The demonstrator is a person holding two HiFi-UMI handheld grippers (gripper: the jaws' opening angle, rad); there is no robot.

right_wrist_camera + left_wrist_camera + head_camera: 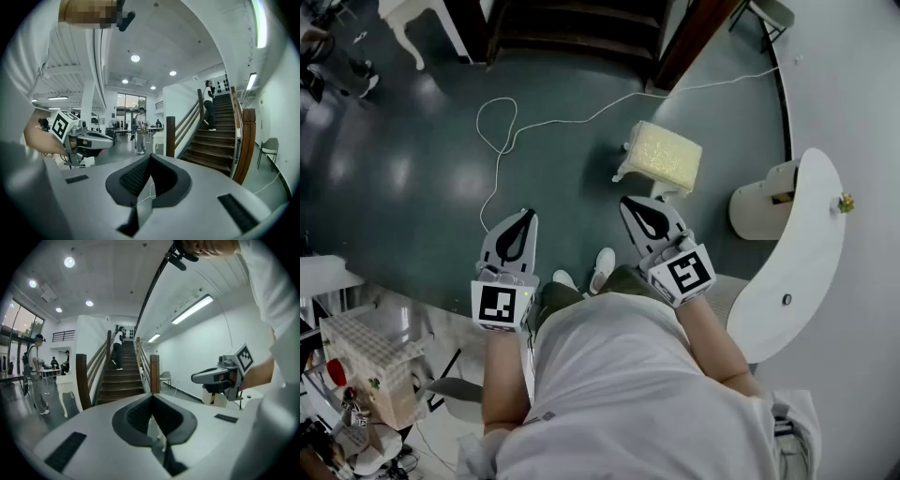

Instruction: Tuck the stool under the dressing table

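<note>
Jaws stay out of it, clenched on nothing, on left gripper (517, 221) and right gripper (639, 212); the stool (664, 156), legs mostly hidden beneath its cushion, stands beside the table (814, 234), not under it.

A glossy, dark grey-green floor (412, 169) is seen, with pale light spots reflected in it. A stool (661, 155) with a cream cushion and white legs is stood upright on it. To the left of the stool, a thin white cable (497, 167) is laid in a loop and is run on past the stool's far side toward the right. To the right of the stool, apart from it, a white dressing table (811, 234) is stood at the floor's edge by a white wall (853, 94). Beyond the stool, the foot of a dark wooden staircase (572, 33) is set. On the near side of the stool, a pair of white shoes (603, 265) is planted.
</note>
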